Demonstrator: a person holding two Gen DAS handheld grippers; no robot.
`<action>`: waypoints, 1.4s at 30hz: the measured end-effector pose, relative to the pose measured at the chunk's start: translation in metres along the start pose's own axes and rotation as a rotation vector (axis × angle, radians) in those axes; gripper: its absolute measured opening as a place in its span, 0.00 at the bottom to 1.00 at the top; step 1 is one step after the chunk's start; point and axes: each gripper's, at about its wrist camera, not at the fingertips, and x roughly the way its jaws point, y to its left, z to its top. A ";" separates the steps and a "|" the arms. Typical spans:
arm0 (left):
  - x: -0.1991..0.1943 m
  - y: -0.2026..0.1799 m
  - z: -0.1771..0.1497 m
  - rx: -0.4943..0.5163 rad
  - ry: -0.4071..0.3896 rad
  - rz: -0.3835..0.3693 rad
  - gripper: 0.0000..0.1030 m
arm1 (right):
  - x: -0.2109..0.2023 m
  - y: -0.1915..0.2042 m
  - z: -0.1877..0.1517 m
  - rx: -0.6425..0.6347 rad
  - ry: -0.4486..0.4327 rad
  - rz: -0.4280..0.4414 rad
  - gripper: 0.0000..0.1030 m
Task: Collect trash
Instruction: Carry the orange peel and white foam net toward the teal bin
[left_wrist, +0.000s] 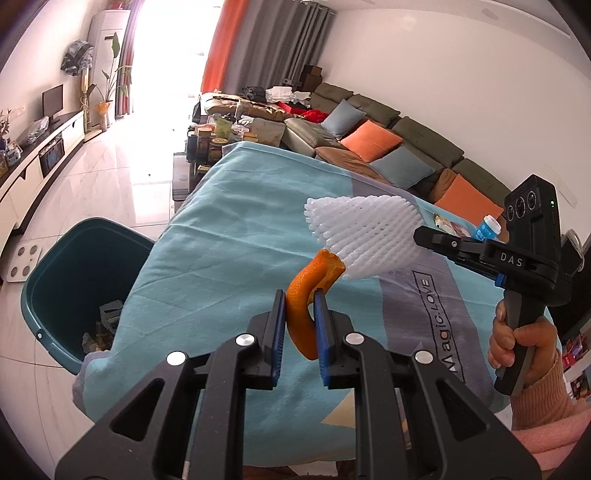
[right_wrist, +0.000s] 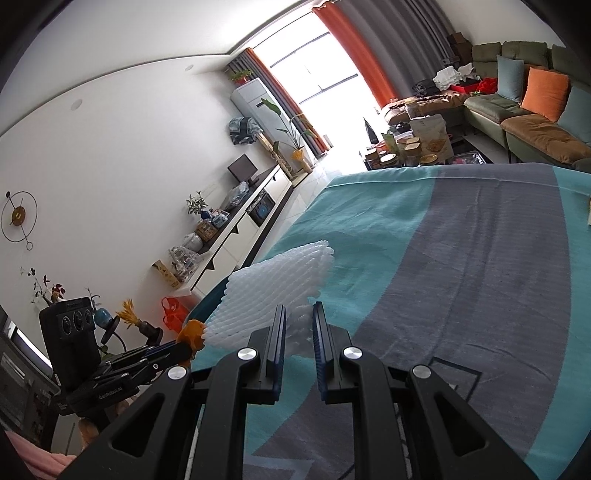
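My left gripper (left_wrist: 300, 297) is shut on a curled orange peel (left_wrist: 308, 295) and holds it above the teal and grey cloth on the table (left_wrist: 221, 236). My right gripper (right_wrist: 299, 314) is shut on a white foam fruit net (right_wrist: 273, 291), also held above the cloth. In the left wrist view the right gripper (left_wrist: 419, 236) comes in from the right with the net (left_wrist: 365, 232), which touches the peel. In the right wrist view the left gripper (right_wrist: 186, 350) sits low left with the peel (right_wrist: 192, 334). A teal trash bin (left_wrist: 74, 280) with some trash inside stands on the floor left of the table.
A small bottle with a blue label (left_wrist: 488, 227) and a snack packet (left_wrist: 448, 223) lie at the table's far right. A cluttered coffee table (left_wrist: 218, 140) and a sofa with cushions (left_wrist: 369, 140) stand beyond. A white scale (left_wrist: 20, 264) lies on the floor.
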 end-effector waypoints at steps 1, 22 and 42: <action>-0.001 0.001 0.000 -0.002 -0.001 0.002 0.15 | 0.001 0.002 0.000 -0.001 0.002 0.001 0.12; -0.020 0.022 -0.006 -0.052 -0.023 0.059 0.15 | 0.019 0.016 0.000 -0.010 0.030 0.036 0.13; -0.040 0.037 -0.010 -0.098 -0.051 0.105 0.15 | 0.042 0.038 0.004 -0.043 0.064 0.068 0.12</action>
